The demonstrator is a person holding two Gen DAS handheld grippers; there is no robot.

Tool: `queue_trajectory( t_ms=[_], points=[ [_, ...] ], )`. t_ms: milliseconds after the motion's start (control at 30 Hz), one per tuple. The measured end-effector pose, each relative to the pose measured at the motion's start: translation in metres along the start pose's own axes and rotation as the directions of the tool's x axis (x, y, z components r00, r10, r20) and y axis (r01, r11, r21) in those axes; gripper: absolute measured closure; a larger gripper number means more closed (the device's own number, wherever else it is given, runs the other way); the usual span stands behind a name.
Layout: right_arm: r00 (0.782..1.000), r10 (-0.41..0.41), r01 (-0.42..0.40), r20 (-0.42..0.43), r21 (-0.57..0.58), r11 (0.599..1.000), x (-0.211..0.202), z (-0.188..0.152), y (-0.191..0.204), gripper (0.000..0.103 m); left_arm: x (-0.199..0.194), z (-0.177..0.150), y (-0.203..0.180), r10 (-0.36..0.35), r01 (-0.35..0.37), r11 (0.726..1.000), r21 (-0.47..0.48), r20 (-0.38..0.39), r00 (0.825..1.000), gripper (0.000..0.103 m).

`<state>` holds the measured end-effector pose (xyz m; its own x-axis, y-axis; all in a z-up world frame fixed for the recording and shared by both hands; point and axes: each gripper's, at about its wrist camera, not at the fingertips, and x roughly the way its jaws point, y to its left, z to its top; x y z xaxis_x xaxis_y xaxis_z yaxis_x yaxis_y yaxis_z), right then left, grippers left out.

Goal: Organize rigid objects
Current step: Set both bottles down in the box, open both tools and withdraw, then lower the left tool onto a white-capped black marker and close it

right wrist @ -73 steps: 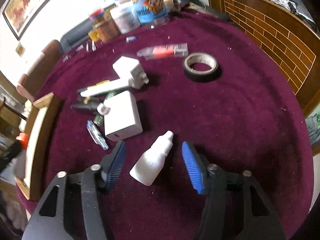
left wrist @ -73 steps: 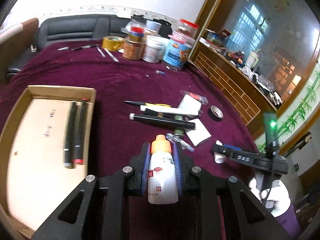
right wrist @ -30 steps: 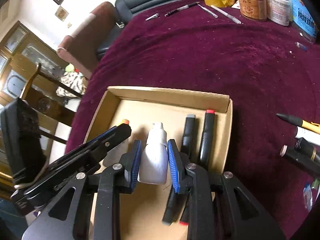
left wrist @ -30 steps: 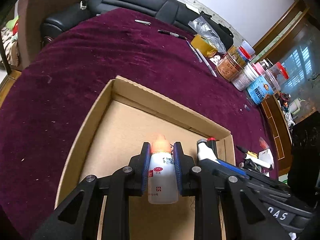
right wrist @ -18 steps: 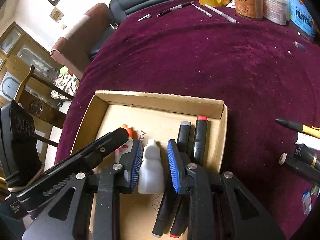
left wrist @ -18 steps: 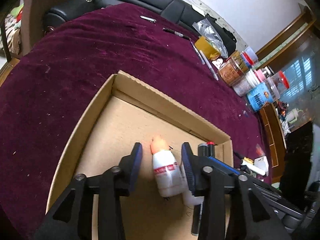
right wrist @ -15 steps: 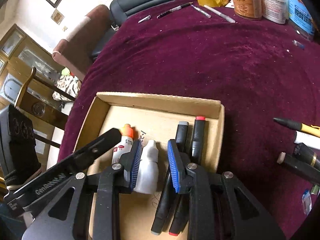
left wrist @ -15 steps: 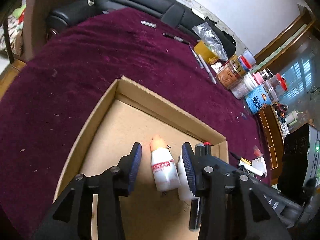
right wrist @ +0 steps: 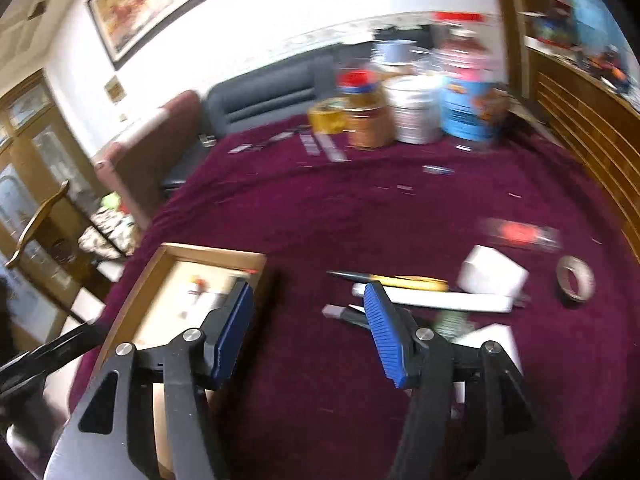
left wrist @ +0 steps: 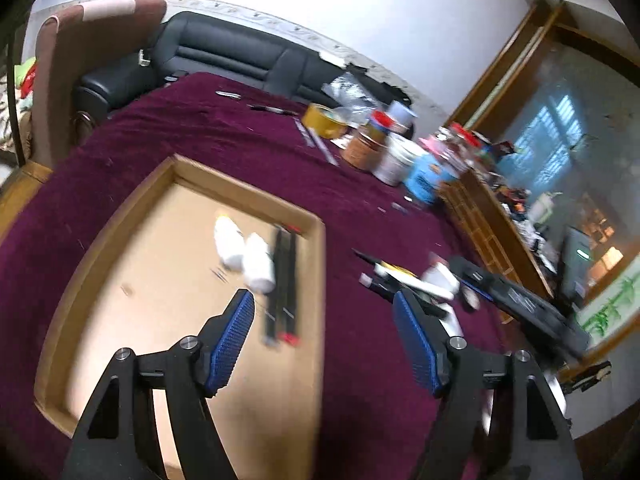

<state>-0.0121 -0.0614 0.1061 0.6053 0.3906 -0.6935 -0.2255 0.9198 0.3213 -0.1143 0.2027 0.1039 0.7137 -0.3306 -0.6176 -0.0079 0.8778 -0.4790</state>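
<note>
Maroon velvet covers the round table (left wrist: 224, 148), with a black sofa behind it and a cabinet to the right.

Both pairs of fingers stand apart with nothing between them, and both sets of jaws are opening: the left gripper (left wrist: 326, 334) hangs over the near right edge of the cardboard tray (left wrist: 120, 216), the right gripper (right wrist: 308, 328) over bare cloth just right of that tray.

A second ago each gripper clamped a small bottle inside the tray. Now the two white bottles (left wrist: 244, 250) lie side by side on the tray floor, touching, just left of the two black markers (left wrist: 286, 280). So that pair is put away, and both hands are free for the loose pile: pens (right wrist: 400, 280), a white box (right wrist: 492, 274), a tape roll (right wrist: 576, 280).

Motion blur smears every label; no writing on the bottles or the jars (right wrist: 416, 108) can be read.
</note>
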Motion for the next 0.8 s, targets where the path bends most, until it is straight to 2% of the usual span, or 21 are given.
queue_trajectory(
  t_ms=[67, 133, 200, 300, 367, 400, 467, 500, 533, 567, 600, 733, 800],
  points=[
    [0.999, -0.023, 0.024, -0.03, 0.043, 0.999, 0.004, -0.001, -0.031, 0.046, 0.005, -0.021, -0.012, -0.017, 0.017, 1.0, -0.007, -0.019, 1.0, 0.037],
    [0.998, -0.018, 0.022, -0.067, 0.068, 0.997, 0.013, -0.001, -0.047, 0.046, 0.017, -0.036, -0.026, -0.024, 0.025, 1.0, 0.014, -0.075, 0.997, 0.037],
    [0.993, 0.012, -0.001, -0.115, 0.097, 0.995, 0.026, -0.002, -0.061, 0.047, 0.027, -0.044, -0.036, -0.015, 0.019, 0.999, 0.032, -0.122, 0.992, 0.037],
    [0.981, 0.099, -0.073, -0.167, 0.157, 0.985, 0.048, -0.004, -0.071, 0.047, 0.027, -0.048, -0.049, -0.011, 0.016, 0.999, 0.044, -0.124, 0.992, 0.037],
    [0.961, 0.155, -0.12, -0.228, 0.162, 0.98, 0.061, -0.009, -0.067, 0.046, 0.023, -0.046, -0.053, 0.004, 0.002, 0.998, 0.056, -0.108, 0.994, 0.037],
    [0.944, 0.198, -0.157, -0.265, 0.169, 0.973, 0.069, -0.013, -0.061, 0.046, 0.022, -0.046, -0.054, 0.007, -0.001, 0.998, 0.058, -0.103, 0.995, 0.037],
    [0.903, 0.295, -0.256, -0.312, 0.163, 0.953, 0.072, -0.024, -0.045, 0.046, 0.021, -0.045, -0.054, 0.019, -0.014, 0.998, 0.06, -0.094, 0.995, 0.037],
    [0.865, 0.363, -0.33, -0.346, 0.152, 0.931, 0.071, -0.031, -0.034, 0.046, 0.02, -0.045, -0.054, 0.026, -0.021, 0.998, 0.06, -0.092, 0.995, 0.037],
    [0.844, 0.396, -0.37, -0.362, 0.143, 0.918, 0.069, -0.035, -0.027, 0.046, 0.021, -0.045, -0.053, 0.033, -0.027, 0.998, 0.06, -0.094, 0.995, 0.037],
    [0.837, 0.411, -0.398, -0.362, 0.112, 0.91, 0.061, -0.039, -0.02, 0.046, 0.023, -0.045, -0.053, 0.038, -0.031, 0.998, 0.063, -0.1, 0.994, 0.037],
    [0.851, 0.397, -0.394, -0.344, 0.082, 0.915, 0.054, -0.04, -0.018, 0.046, 0.026, -0.045, -0.053, 0.044, -0.037, 0.997, 0.069, -0.104, 0.994, 0.037],
    [0.948, 0.264, -0.266, -0.177, 0.017, 0.964, 0.02, -0.035, -0.039, 0.046, 0.042, -0.051, -0.064, 0.058, -0.042, 0.993, 0.107, -0.148, 0.987, 0.037],
    [0.976, 0.196, -0.195, -0.094, 0.024, 0.981, 0.009, -0.032, -0.056, 0.046, 0.054, -0.054, -0.076, 0.06, -0.035, 0.99, 0.136, -0.183, 0.981, 0.037]
  ],
)
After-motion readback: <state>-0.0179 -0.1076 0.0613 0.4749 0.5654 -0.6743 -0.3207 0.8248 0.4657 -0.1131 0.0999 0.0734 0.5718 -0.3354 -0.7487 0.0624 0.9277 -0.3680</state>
